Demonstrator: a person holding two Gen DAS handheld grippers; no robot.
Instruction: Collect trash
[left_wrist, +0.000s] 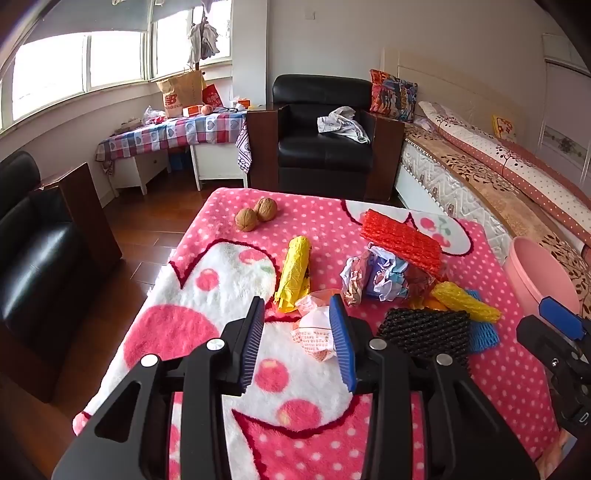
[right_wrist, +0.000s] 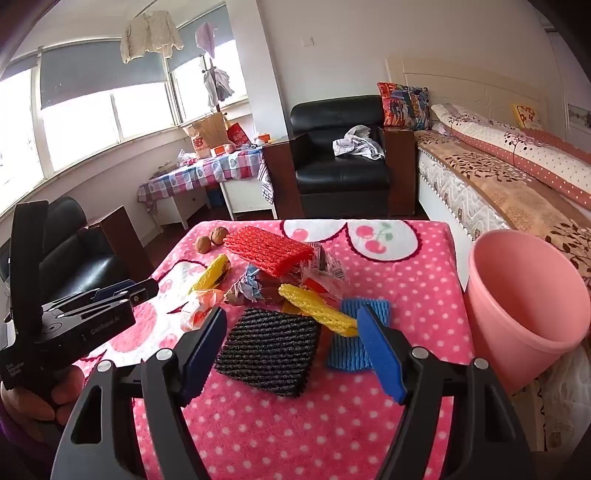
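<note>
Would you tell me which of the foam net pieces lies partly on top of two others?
The yellow foam net: it lies slantwise across the black foam net and the blue foam net, while the red foam net sits apart on the crumpled wrappers.

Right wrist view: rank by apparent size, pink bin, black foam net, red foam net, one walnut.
1. pink bin, largest, though it sits near the lens
2. black foam net
3. red foam net, close to the black one but farther off, so unsure
4. walnut, smallest
</note>
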